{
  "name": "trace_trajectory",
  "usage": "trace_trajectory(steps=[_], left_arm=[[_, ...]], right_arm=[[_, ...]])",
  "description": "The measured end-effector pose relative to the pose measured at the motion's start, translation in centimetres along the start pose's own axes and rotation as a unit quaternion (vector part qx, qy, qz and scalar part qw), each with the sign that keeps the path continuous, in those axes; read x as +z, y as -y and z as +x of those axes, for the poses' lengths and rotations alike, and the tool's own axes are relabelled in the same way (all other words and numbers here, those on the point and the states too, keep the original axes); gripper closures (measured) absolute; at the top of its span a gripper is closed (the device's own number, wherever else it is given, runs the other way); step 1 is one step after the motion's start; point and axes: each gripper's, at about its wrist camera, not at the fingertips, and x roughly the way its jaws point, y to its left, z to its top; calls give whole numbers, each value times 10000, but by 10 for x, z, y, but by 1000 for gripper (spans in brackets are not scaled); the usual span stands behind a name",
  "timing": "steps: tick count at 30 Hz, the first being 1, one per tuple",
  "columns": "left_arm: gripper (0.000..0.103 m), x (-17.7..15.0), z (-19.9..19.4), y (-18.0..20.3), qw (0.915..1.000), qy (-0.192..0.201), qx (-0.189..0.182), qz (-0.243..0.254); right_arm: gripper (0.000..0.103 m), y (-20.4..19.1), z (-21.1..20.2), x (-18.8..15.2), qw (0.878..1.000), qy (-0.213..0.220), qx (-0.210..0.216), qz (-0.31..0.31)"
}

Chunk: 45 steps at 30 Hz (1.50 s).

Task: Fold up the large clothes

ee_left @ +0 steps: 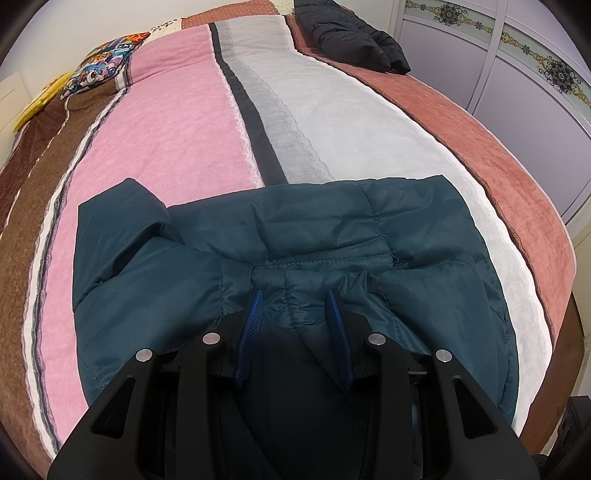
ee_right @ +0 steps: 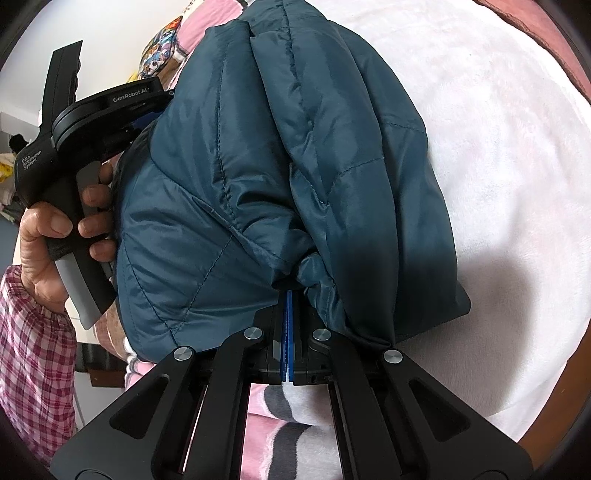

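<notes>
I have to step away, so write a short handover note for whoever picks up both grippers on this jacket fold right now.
Left gripper: jaws part open around a bunched ridge of the teal puffer jacket; whether the pads pinch it I cannot tell.
Right gripper: shut, its tips tucked into the jacket's gathered edge, which hangs lifted from it.
Left hand holds the left gripper's handle beside the jacket.
Jacket lies on the striped bedspread near the bed's close edge; a black jacket sits at the far corner.
Done: jacket partly gathered, one sleeve folded in.
Left: finish the fold and flatten it.
</notes>
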Motion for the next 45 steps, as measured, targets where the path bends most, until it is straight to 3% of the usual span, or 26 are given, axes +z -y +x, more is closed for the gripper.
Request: trace_trajectory(steps=[6,8,11,15,18,20,23,27,29,34,39,40,45], left_arm=[[58,4,-12,-5,9995,150,-210,-197],[50,5,-22,-10,9985,205,-377,-342],[40,6,-48,-15,9971,339,-563,-387],[40,0,-91,-23,9955,649,-656,-198],[37,-13,-124,-36,9933,847,-756,-206],[31,-30,-143,-50,9924,920,-780,-238],[31,-62,-159,-67,9927,921,-727,-285],[31,-104,-161,-89,9914,802,-788,-662],[31,-124,-157,-101,9891,714,-852,-962],[31,-171,-131,-122,9740,280,-1369,-1782],[28,-171,-116,-128,9644,70,-1727,-2002],[22,-167,-114,-128,9614,85,-1852,-2033],[21,-153,-97,-130,9523,65,-2104,-2209]], right_arm=[[103,3,-2,0,9999,-41,23,89],[103,3,-2,0,9999,-45,17,98],[103,2,-3,0,9999,-39,24,126],[103,-2,-4,0,9999,-21,-25,151],[103,-6,-6,1,9999,-8,-49,132],[100,-9,-10,0,9999,4,31,100],[92,-16,-21,-4,9998,68,182,50],[73,-21,-46,-8,9990,357,249,-29],[69,-22,-59,-9,9982,533,278,-42],[44,-15,-75,-3,9952,970,-98,27],[33,1,-65,19,9954,930,-100,197],[33,4,-59,26,9959,866,-59,256],[32,33,-39,58,9968,657,-179,426]])
